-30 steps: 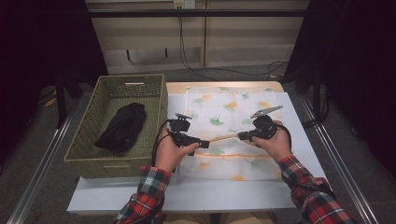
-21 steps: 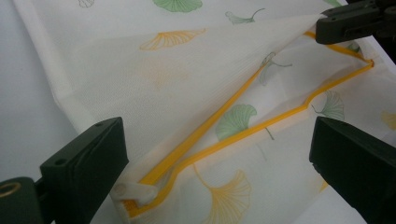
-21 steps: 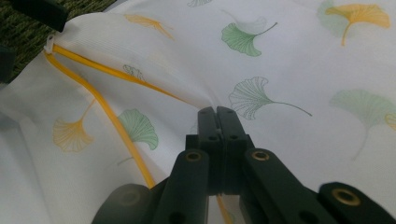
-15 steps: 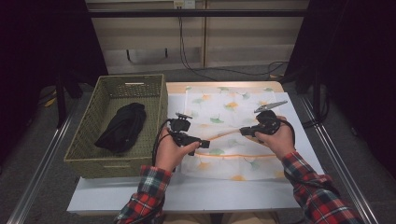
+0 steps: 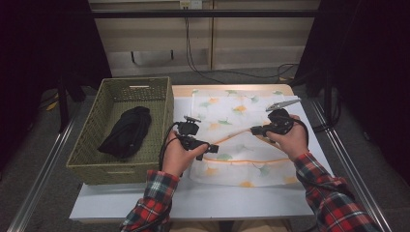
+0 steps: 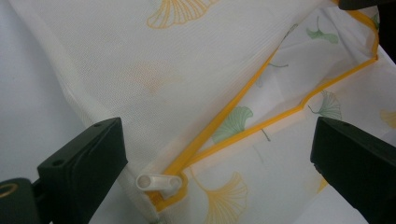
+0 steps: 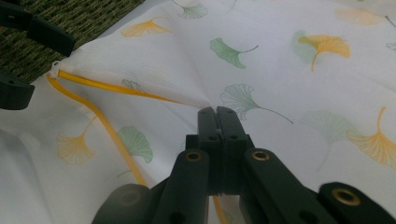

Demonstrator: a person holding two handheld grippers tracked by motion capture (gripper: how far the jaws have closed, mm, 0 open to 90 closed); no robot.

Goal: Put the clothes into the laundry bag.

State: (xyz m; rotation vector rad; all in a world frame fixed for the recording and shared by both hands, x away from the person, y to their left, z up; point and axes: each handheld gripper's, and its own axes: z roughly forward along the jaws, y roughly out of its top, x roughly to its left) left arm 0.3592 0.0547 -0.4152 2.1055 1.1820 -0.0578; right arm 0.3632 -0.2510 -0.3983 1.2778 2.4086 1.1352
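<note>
Right hand-held gripper lifted bag edge.

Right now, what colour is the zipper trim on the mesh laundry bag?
Yellow-orange, on the white mesh laundry bag printed with ginkgo leaves; its zipper trim shows best in the left gripper view.

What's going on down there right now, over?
Right gripper shut on mesh bag. Left gripper open around zipper pull. Nothing in the way.
</note>
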